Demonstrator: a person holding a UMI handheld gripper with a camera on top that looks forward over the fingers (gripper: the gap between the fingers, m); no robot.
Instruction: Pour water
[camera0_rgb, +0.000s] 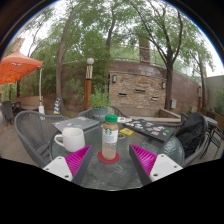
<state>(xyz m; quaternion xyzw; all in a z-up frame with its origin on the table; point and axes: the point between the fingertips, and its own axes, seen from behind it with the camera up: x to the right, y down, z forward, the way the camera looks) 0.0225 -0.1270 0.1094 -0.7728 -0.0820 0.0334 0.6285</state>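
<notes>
A clear bottle (109, 138) with a green cap and a white label stands upright on a red coaster (108, 157) on a round grey patio table (95, 172). A white mug (73, 138) stands to its left on the table. My gripper (107, 160) is open, its magenta pads (60, 160) spread wide at either side. The bottle stands just ahead of the fingers, between their lines, with a wide gap on both sides.
Metal mesh chairs (30, 135) stand left of the table and a dark chair (192, 135) at the right. Flat papers or cards (150, 127) lie on the far right of the table. An orange umbrella (15, 68), trees and a stone wall (135, 88) are beyond.
</notes>
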